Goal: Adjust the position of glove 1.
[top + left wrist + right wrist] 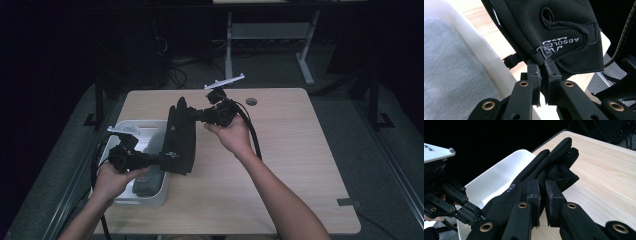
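A black glove (pixel 181 140) hangs in the air between both grippers, over the table's left half and the right rim of a white bin (pixel 134 125). My left gripper (pixel 162 157) is shut on the cuff end, beside a small zip pull and white lettering on the glove (pixel 564 30). My right gripper (pixel 192 115) is shut on the finger end. In the right gripper view its pads pinch black fabric just below the glove's (pixel 544 165) fingers. The left gripper (pixel 541 65) and the right gripper (pixel 542 186) each show no gap between the pads.
The bin (pixel 499 177) stands at the table's (pixel 290 145) front left and holds a grey cloth item (pixel 147 182), which looks pale and fuzzy in the left gripper view (pixel 449 62). A round cable hole (pixel 251 101) lies near the far edge. Bare wood spreads right of the glove.
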Action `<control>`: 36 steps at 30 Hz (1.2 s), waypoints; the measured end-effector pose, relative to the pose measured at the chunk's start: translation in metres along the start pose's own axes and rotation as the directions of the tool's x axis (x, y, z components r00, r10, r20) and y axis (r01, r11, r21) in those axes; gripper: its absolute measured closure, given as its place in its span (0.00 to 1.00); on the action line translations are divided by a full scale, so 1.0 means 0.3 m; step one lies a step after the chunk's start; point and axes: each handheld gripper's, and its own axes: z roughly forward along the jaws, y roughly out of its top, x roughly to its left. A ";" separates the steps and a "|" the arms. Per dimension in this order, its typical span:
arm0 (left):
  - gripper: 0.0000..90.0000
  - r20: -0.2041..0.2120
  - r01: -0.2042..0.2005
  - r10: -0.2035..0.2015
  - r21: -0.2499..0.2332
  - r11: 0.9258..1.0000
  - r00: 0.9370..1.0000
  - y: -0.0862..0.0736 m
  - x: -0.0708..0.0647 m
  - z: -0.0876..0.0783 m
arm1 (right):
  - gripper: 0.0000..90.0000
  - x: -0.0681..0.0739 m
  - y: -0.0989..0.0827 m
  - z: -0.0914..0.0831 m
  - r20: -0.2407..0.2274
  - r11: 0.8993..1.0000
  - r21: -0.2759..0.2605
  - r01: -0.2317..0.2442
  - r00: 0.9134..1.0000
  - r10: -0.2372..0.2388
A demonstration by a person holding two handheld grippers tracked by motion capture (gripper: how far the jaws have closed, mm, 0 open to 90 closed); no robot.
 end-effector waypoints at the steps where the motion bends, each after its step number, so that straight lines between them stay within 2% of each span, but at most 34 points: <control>1: 0.94 -0.001 0.004 -0.004 -0.006 1.000 1.000 -0.003 0.006 -0.007 | 0.92 0.002 0.003 0.005 0.000 1.000 -0.001 0.004 1.000 -0.004; 4: 0.94 -0.005 0.018 -0.018 -0.010 1.000 1.000 -0.010 0.018 -0.024 | 0.92 0.009 0.011 0.022 -0.008 1.000 -0.003 0.007 1.000 -0.007; 14: 0.94 -0.030 0.027 -0.028 -0.012 1.000 0.999 -0.034 0.053 -0.061 | 0.92 0.020 0.020 0.089 -0.032 1.000 -0.008 0.001 0.999 -0.001; 25: 0.94 -0.045 0.067 -0.068 -0.029 0.997 0.997 -0.069 0.093 -0.098 | 0.92 0.037 0.024 0.150 -0.046 1.000 -0.003 0.001 0.999 -0.001; 36: 0.94 -0.065 0.085 -0.086 -0.017 0.996 0.994 -0.108 0.119 -0.129 | 0.92 0.060 0.022 0.221 -0.072 1.000 0.014 -0.006 0.997 0.007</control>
